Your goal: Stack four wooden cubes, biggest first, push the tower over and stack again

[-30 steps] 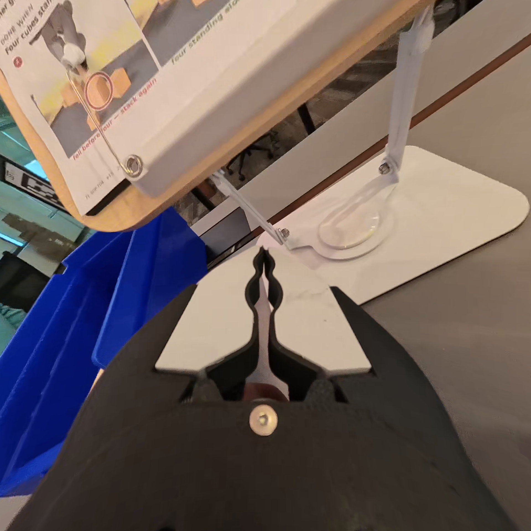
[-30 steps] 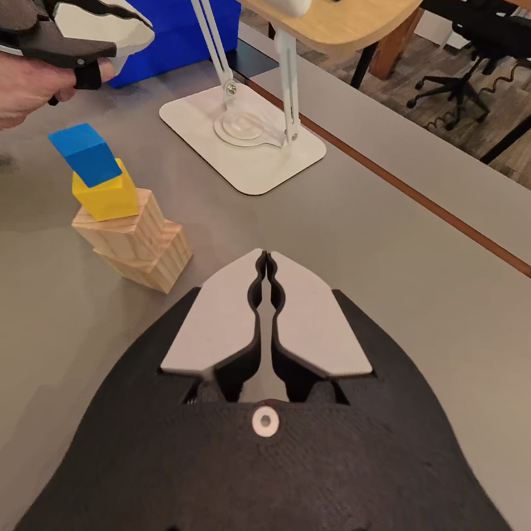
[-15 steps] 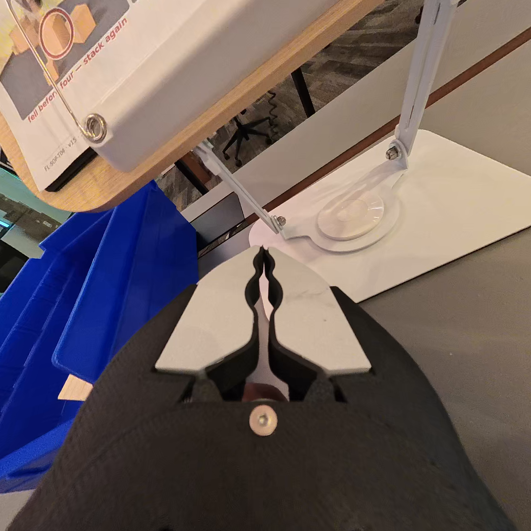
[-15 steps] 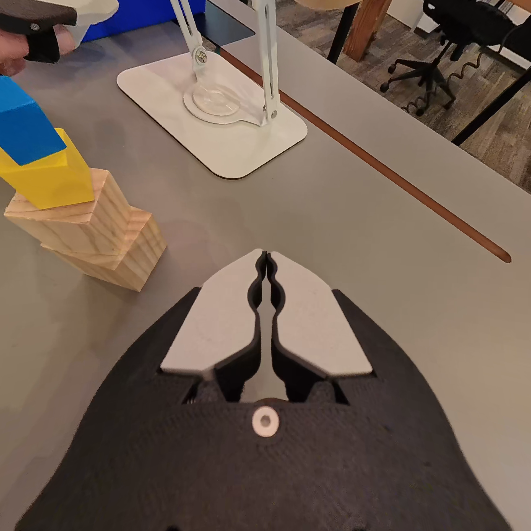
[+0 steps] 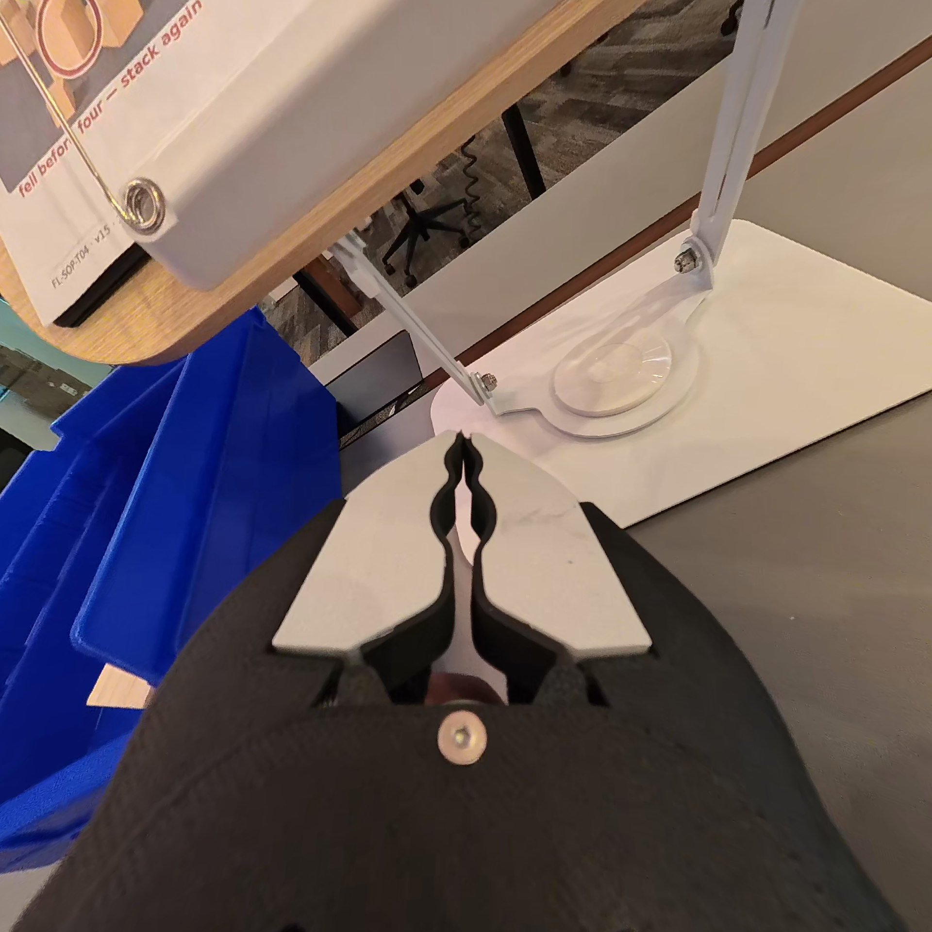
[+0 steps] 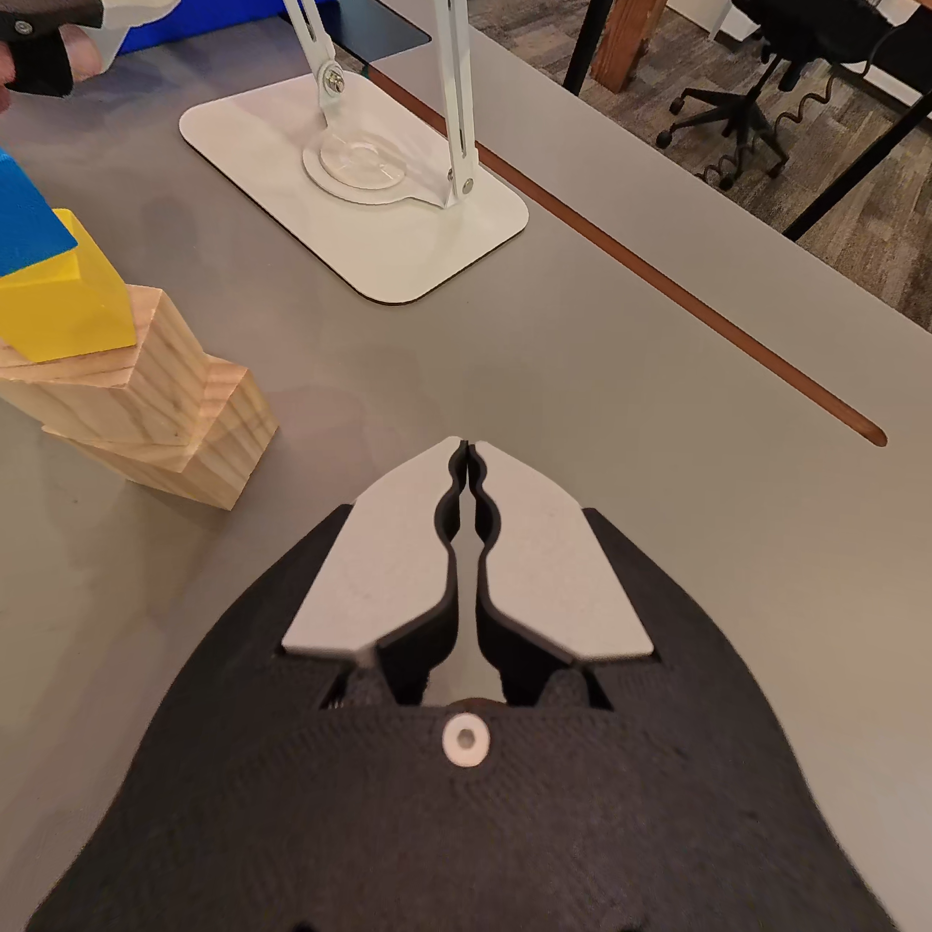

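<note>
Four stacked cubes (image 6: 108, 348) on the surface (image 6: 504, 363) — judged light, rigid, easily toppled — are best gripped across flat sides; both tools (image 5: 463, 438) (image 6: 466, 444) are seen pressed together, empty.

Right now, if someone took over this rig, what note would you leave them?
Left tongs: shut, empty, raised near the blue bin.
Right tongs: shut, empty, low over the grey table, right of the tower.
Tower: yellow cube on two plain wooden cubes, blue cube on top, layers twisted.
Done: four stacked.
Left: push it over, stack again.
</note>
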`<state>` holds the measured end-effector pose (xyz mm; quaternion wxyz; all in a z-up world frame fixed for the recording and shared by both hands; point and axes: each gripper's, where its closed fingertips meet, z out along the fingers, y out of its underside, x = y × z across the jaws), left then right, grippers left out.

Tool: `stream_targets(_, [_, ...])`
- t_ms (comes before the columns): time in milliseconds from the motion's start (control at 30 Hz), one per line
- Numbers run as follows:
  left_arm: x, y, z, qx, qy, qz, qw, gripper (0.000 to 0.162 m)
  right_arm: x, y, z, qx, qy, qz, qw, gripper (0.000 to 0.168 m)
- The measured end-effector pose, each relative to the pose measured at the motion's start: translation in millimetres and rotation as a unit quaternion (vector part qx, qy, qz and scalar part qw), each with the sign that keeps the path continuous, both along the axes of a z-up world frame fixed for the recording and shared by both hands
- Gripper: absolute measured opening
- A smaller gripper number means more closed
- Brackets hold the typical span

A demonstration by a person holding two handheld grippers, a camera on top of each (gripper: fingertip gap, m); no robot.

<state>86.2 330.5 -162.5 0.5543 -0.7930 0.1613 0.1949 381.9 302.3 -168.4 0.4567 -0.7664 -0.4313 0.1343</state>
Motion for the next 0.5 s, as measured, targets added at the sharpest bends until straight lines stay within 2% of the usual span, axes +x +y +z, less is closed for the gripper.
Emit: stream_targets(500, [-0.5, 1.2, -3.9, -0.005, 0.006, 0.001, 1.000, 0.000, -0.1, 0.3, -1.9, -0.001, -0.003, -0.001, 1.000, 0.000])
